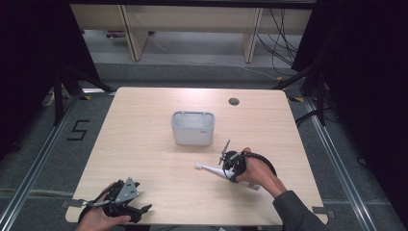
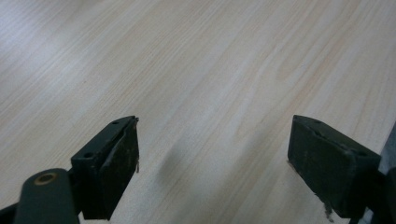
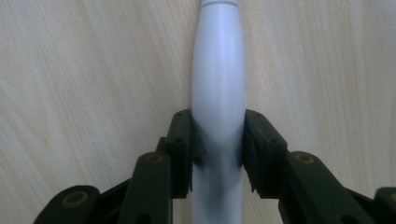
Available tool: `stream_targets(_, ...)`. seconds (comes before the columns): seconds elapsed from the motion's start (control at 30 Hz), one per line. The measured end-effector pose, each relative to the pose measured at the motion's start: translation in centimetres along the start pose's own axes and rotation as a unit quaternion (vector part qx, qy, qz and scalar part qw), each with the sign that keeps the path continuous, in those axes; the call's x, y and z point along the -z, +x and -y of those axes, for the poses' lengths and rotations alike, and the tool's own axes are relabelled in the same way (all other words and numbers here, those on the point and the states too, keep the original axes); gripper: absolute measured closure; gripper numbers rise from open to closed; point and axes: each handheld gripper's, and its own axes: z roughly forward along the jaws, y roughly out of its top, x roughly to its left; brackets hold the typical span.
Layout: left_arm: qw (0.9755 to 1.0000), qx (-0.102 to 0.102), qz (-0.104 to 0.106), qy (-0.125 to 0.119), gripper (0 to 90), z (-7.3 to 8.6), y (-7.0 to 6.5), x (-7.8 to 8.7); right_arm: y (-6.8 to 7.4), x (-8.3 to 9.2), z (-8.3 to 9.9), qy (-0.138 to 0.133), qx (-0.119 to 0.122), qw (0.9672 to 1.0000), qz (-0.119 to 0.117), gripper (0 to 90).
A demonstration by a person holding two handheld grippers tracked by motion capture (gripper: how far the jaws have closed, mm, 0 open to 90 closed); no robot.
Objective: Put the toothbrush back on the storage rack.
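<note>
From above I'm seeing a grey bin (image 1: 193, 127) sitting mid-surface (image 1: 144, 144), my right gripper (image 1: 230, 166) nearby. Left gripper (image 2: 212, 163) is hanging spread over bare wood. Right gripper view: jaws are pinching the white handle (image 3: 218, 93).

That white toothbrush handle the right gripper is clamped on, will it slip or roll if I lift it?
The electric toothbrush looks smooth, glossy and rounded, so it may twist or slide between the right gripper pads. It bulges just ahead of the pads, which might resist slipping backward. It looks rigid, so likely no sag. If released on the table, its round body could roll.
</note>
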Motion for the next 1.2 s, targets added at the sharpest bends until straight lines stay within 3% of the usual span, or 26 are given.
stream_targets(0.13, 1.0000, 0.003, -0.002, -0.004, 16.3, 0.0, -0.1, 0.0, -0.3, -0.1, -0.2, 0.001, 0.017, 0.9999, -0.002, 66.0)
stream_targets(0.17, 1.0000, 0.004, 0.000, -0.004, 16.3, 0.0, -0.1, 0.0, -0.4, -0.1, -0.3, 0.006, 0.007, 0.9999, -0.009, 66.1)
stream_targets(0.3, 1.0000, -0.001, 0.000, -0.002, 16.2, 0.0, 0.0, 0.1, -0.6, -0.1, -0.5, 0.014, 0.012, 0.9998, -0.011, 66.1)
stream_targets(0.33, 1.0000, 0.002, -0.002, -0.003, 16.2, 0.0, 0.0, 0.0, -0.5, -0.1, -0.5, 0.015, 0.000, 0.9998, -0.012, 66.2)
stream_targets(0.5, 1.0000, 0.003, -0.002, -0.004, 16.3, 0.0, -0.1, 0.0, -0.6, -0.2, -0.8, 0.026, 0.011, 0.9995, -0.016, 66.3)
stream_targets(0.6, 1.0000, -0.002, -0.003, 0.000, 16.3, 0.0, 0.0, 0.1, -0.4, -0.2, -1.0, 0.034, 0.002, 0.9993, -0.016, 66.3)
stream_targets(0.7, 1.0000, 0.003, -0.002, -0.004, 16.3, 0.0, -0.1, 0.0, -0.4, -0.2, -1.2, 0.039, 0.011, 0.9991, -0.016, 66.3)
stream_targets(0.73, 1.0000, 0.003, -0.003, -0.003, 16.3, 0.0, -0.1, 0.0, -0.4, -0.2, -1.2, 0.042, 0.001, 0.9990, -0.017, 66.4)
stream_targets(0.9, 1.0000, -0.002, -0.001, 0.000, 16.2, 0.0, 0.0, 0.1, -0.4, -0.2, -1.4, 0.048, 0.009, 0.9987, -0.014, 66.4)
stream_targets(1.0, 1.0000, 0.006, -0.002, -0.007, 16.2, 0.0, -0.1, 0.0, -0.3, -0.4, -1.4, 0.045, -0.006, 0.9987, -0.022, 66.5)
stream_targets(1.2, 1.0000, 0.002, 0.000, -0.005, 16.3, -0.1, -0.1, 0.1, -0.4, -0.3, -1.4, 0.045, -0.002, 0.9987, -0.022, 66.6)
